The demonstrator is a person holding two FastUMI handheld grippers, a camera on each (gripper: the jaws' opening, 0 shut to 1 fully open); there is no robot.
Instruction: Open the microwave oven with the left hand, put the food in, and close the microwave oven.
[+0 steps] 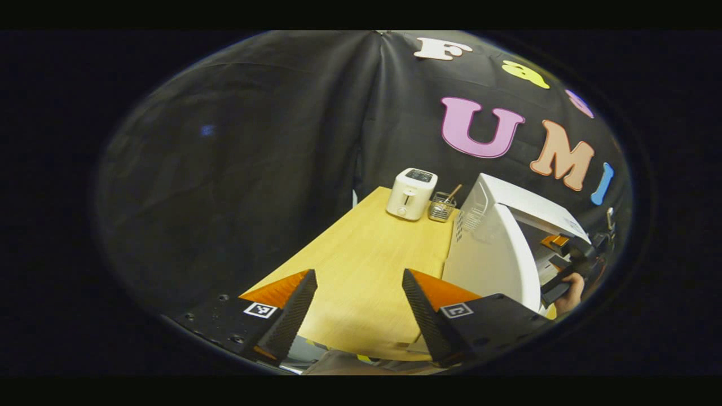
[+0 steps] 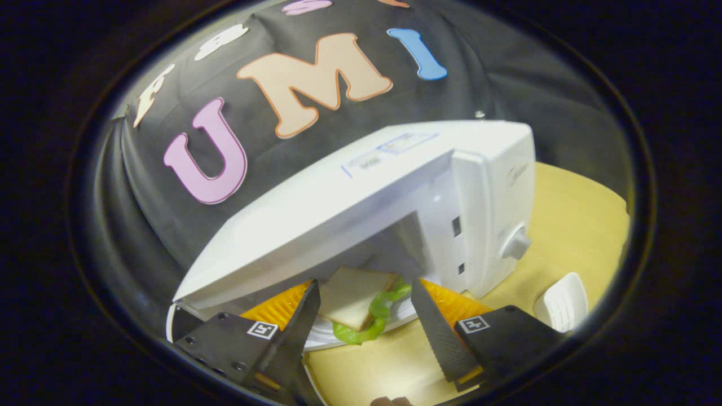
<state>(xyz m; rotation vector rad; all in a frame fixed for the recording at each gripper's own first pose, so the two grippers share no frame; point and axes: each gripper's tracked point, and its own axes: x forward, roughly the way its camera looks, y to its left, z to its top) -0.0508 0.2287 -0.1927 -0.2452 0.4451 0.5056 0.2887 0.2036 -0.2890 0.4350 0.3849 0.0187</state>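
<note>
The white microwave [image 2: 361,186] stands on the wooden table [image 2: 569,225] with its door [image 1: 496,265] swung open. A sandwich [image 2: 352,296] with green lettuce lies on a white plate [image 2: 333,337] at the mouth of the cavity. My right gripper [image 2: 366,324] is open, its fingers on either side of the plate and sandwich; I cannot tell whether they touch the plate. In the left gripper view that gripper [image 1: 569,262] and the hand holding it reach into the microwave. My left gripper [image 1: 361,316] is open over the table's front, left of the door, holding nothing.
A white toaster [image 1: 412,193] and a wire basket of utensils [image 1: 441,207] stand at the table's far end. A white ribbed object [image 2: 564,301] lies on the table right of the microwave, below its knob [image 2: 516,243].
</note>
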